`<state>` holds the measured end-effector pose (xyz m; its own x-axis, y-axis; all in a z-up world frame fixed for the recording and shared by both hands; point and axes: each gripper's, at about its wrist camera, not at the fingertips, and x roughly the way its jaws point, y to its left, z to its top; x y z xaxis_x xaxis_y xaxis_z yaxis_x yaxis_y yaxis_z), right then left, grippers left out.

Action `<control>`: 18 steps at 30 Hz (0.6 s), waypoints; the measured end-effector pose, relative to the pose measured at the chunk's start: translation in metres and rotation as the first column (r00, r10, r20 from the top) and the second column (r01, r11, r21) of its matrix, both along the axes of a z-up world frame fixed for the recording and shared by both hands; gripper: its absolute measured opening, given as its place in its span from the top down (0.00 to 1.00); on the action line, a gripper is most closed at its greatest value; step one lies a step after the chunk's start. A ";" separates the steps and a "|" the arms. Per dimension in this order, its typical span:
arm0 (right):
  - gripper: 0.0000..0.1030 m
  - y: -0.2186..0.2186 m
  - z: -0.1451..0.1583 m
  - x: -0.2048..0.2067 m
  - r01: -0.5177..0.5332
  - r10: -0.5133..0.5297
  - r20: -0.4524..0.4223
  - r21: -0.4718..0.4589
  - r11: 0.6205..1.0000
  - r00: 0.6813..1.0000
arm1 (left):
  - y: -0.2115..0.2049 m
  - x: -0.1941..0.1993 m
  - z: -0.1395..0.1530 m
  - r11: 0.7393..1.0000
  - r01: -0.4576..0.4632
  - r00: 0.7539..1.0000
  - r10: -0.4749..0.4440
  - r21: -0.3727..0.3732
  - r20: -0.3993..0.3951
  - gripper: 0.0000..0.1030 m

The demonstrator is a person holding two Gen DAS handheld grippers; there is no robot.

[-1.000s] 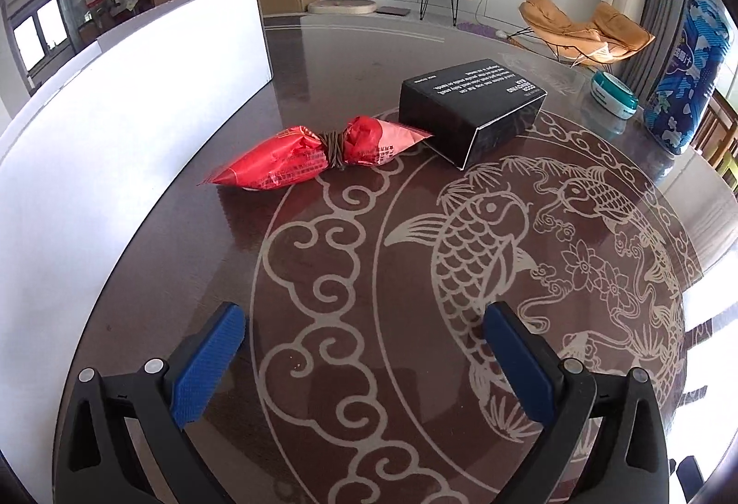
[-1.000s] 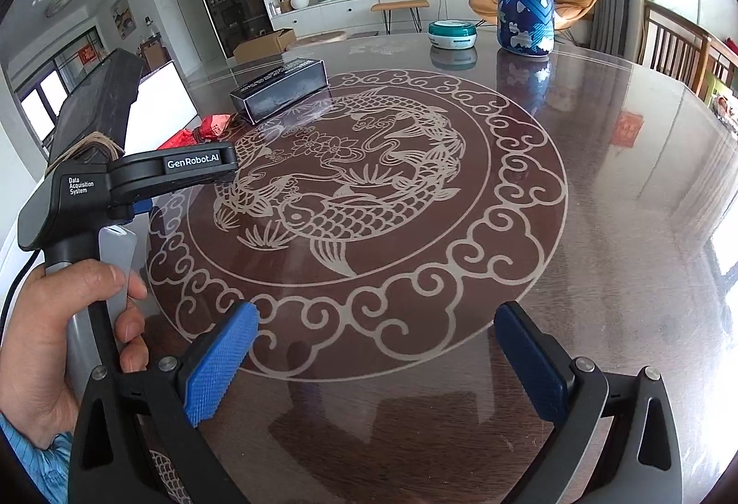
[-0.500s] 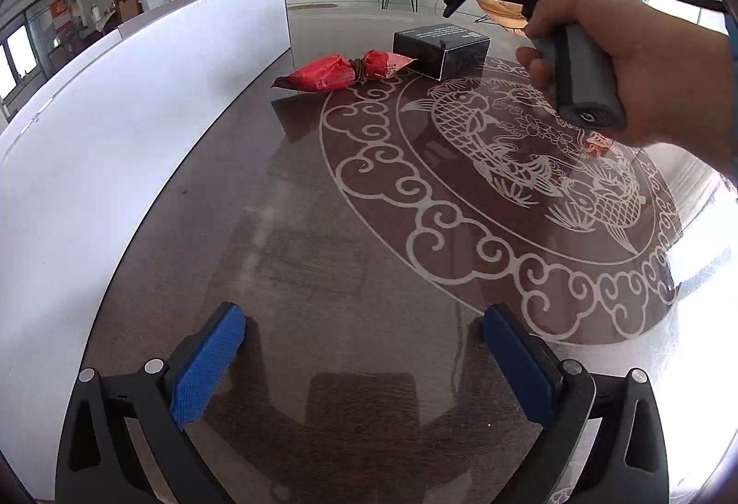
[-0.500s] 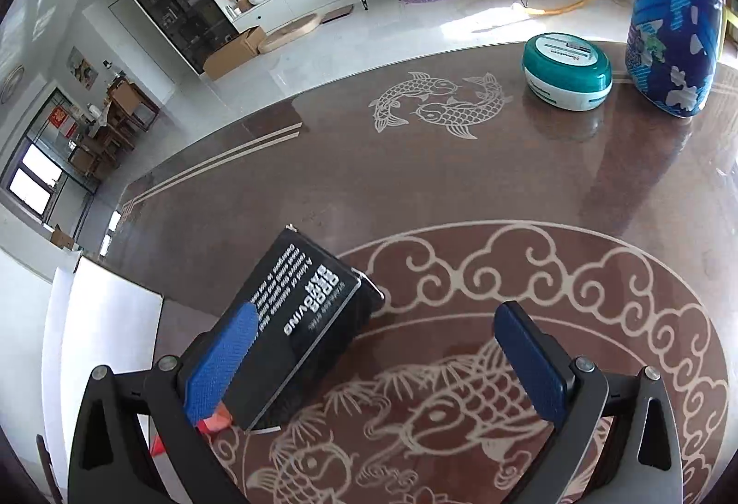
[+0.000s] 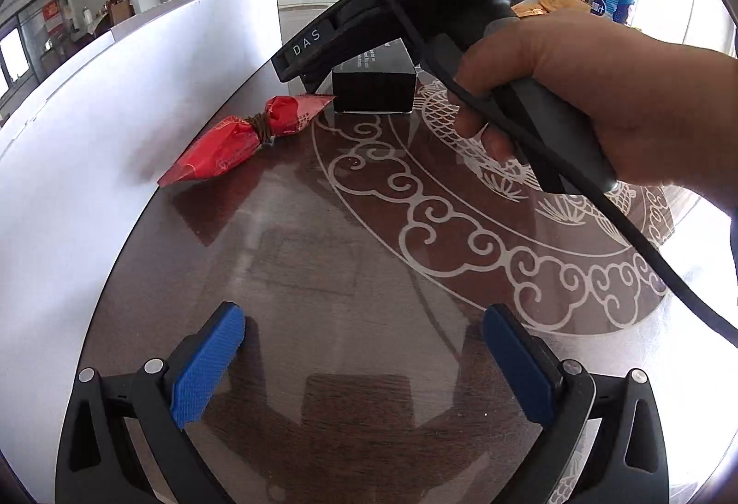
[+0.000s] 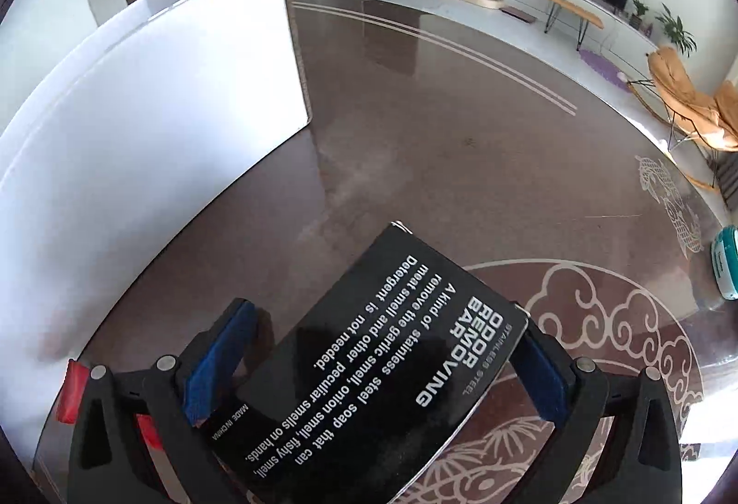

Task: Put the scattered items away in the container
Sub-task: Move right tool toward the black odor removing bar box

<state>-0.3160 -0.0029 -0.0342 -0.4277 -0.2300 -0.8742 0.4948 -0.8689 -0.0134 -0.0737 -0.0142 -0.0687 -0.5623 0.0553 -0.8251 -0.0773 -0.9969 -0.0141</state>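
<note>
The right gripper point(image 6: 373, 370) has dropped over the black box point(image 6: 369, 365), jaws spread, straddling it; the left gripper point(image 5: 364, 361) is idling open.

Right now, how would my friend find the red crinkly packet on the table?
Start at the big white container on the table's left side. Right beside its wall lies the red packet, next to a black box. It's the only red thing, pinched in the middle by a brown tie like a candy.

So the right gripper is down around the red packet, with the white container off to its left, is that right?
Not quite. The right gripper is around the black box, not the red packet, as the right wrist view shows. The white container is indeed off to its left.
</note>
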 end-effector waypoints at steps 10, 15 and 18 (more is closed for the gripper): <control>0.00 0.081 0.000 0.111 -0.025 0.025 -0.011 0.040 0.999 1.000 | 0.008 0.042 0.003 0.998 0.060 0.998 -0.060 -0.016 0.003 0.00; 0.00 0.068 0.047 0.104 0.007 -0.019 -0.122 -0.099 0.995 0.992 | 0.012 0.046 0.003 0.998 0.066 0.998 -0.066 -0.013 0.024 0.00; 0.00 0.026 0.056 0.074 -0.017 0.003 -0.141 -0.098 0.995 0.990 | 0.013 0.063 0.001 0.997 0.072 0.997 -0.072 -0.009 0.010 0.00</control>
